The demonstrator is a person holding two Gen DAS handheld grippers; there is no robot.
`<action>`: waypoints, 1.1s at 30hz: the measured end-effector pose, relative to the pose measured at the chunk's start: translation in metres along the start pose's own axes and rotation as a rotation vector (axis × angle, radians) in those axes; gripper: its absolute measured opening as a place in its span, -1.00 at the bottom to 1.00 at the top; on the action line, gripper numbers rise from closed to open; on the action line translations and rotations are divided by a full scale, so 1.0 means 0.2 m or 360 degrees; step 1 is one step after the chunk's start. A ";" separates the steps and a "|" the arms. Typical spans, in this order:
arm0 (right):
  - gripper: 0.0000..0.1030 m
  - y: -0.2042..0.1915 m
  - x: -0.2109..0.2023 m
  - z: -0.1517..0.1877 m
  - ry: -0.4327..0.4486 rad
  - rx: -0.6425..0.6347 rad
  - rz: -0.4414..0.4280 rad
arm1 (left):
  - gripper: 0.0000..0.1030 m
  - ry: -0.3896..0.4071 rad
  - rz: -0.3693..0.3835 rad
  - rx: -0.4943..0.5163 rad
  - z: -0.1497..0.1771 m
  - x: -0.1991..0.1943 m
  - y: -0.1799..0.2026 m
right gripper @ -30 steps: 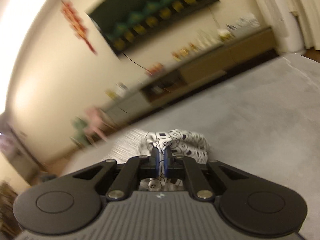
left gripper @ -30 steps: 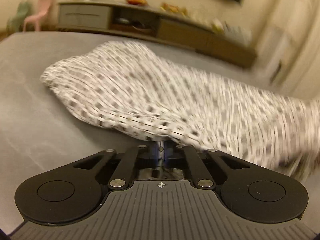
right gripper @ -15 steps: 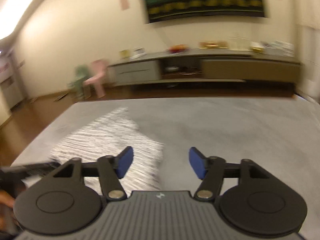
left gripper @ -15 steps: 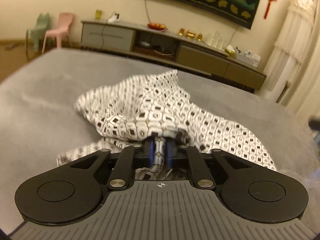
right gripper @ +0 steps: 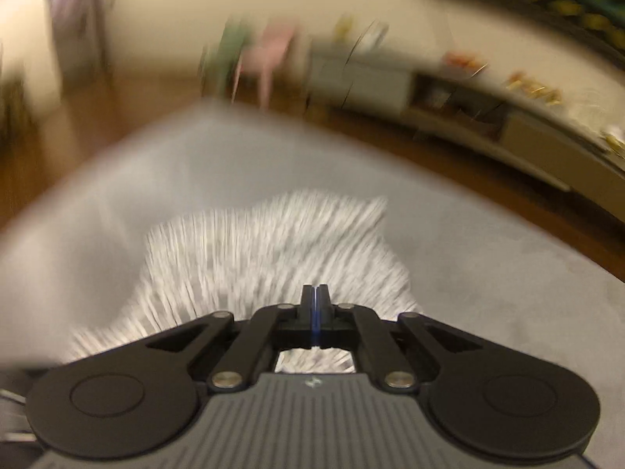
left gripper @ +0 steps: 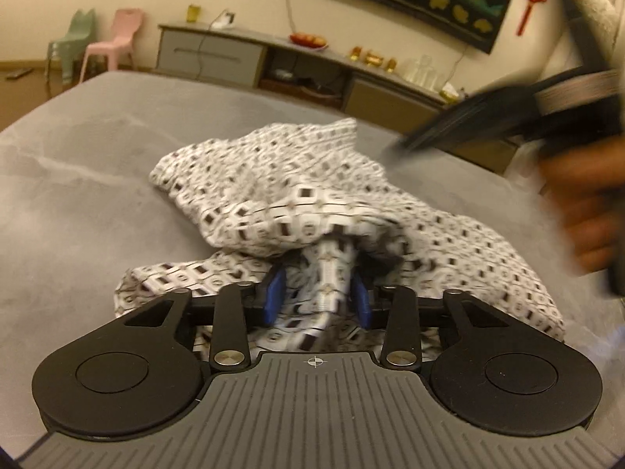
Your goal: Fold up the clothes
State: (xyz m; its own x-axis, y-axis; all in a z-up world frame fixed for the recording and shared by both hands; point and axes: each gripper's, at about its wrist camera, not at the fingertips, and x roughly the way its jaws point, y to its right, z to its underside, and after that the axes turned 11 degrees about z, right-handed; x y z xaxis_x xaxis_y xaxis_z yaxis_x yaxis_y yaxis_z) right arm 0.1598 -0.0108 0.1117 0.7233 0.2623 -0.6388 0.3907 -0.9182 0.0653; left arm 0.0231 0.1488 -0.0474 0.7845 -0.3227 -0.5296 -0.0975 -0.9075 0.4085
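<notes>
A white garment with a black square pattern (left gripper: 304, 195) lies crumpled on the grey bed (left gripper: 97, 156). My left gripper (left gripper: 318, 293) is open, its blue pads (left gripper: 275, 293) apart, with a loose fold of the garment between them. In the blurred right wrist view my right gripper (right gripper: 315, 305) is shut with nothing between the pads, above the near edge of the garment (right gripper: 265, 250). The right gripper and the hand holding it show blurred at the right of the left wrist view (left gripper: 547, 109).
The grey bed (right gripper: 488, 273) stretches to the right of the garment. Beyond its far edge stand a long low cabinet (left gripper: 273, 62), a pink chair (left gripper: 117, 39) and a green chair (left gripper: 72, 43), with wood floor between.
My left gripper has opened and let go of the garment fold. My right gripper, which dropped the garment and opened, has shut empty and swung left over the garment.
</notes>
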 end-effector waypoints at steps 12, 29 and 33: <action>0.89 -0.09 0.09 -0.04 -0.0153 0.0048 -0.0033 | -0.95 0.0074 0.0038 0.0179 0.08 -0.05 0.20; -0.93 0.65 -0.68 0.40 0.0222 0.0619 0.0534 | -1.00 0.0080 -0.0014 -0.0047 0.00 -0.05 0.00; -0.86 1.03 -0.74 0.93 -0.0107 0.0813 0.0959 | -1.00 0.0108 -0.0017 -0.0064 0.00 -0.09 0.03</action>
State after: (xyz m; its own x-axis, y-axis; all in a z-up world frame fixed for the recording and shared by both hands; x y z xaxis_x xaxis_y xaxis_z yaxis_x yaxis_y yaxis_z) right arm 0.0266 -0.2944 0.0773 0.6846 -0.3271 -0.6513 -0.3789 -0.9231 0.0653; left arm 0.0085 0.1503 -0.0351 0.8251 -0.2929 -0.4831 -0.0652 -0.8988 0.4335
